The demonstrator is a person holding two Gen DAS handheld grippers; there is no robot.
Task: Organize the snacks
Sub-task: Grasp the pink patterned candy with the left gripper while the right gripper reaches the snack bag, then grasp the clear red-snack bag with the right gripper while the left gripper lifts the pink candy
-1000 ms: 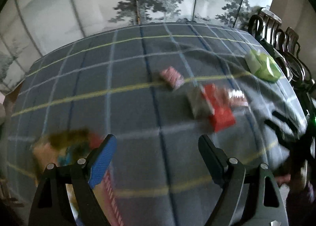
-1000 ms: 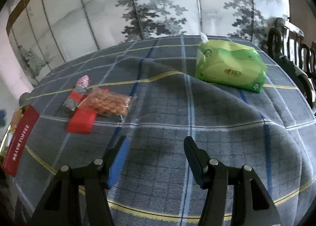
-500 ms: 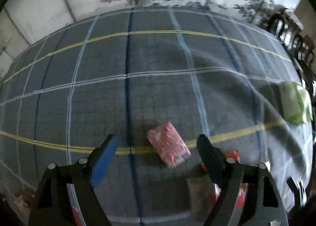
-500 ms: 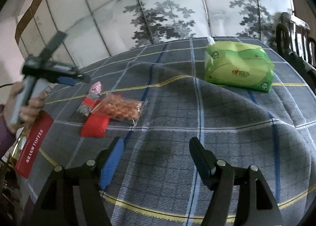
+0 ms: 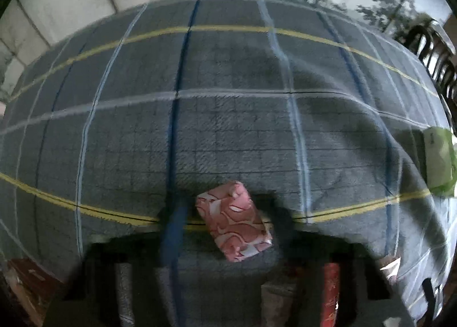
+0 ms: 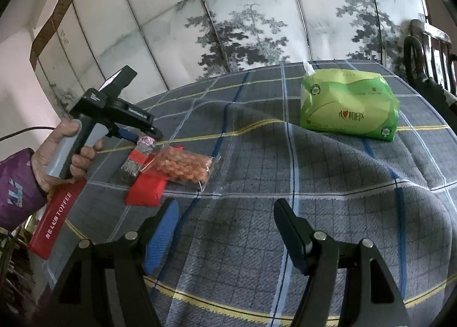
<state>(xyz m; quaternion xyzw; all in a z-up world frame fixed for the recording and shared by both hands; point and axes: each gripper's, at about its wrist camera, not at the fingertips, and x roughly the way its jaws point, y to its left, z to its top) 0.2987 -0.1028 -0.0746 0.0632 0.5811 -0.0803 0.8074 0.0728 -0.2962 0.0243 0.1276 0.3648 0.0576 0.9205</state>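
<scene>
Clamping pink packet [image 5: 233,219] with your left gripper [image 5: 228,229], jaws just closed on it; right gripper [image 6: 225,227] hovers half-open over surface [image 6: 328,178], empty.

Left wrist cam sits really close above the checked tablecloth [image 5: 228,127], aimed steeply down, with the pink snack packet [image 5: 233,229] near 6 o'clock. Right wrist cam hangs further back and looks shallower across the table toward the painted screen [image 6: 242,18]. Both catch the green tissue pack [image 6: 348,107], at 3 o'clock for the left and 1 o'clock for the right.
</scene>
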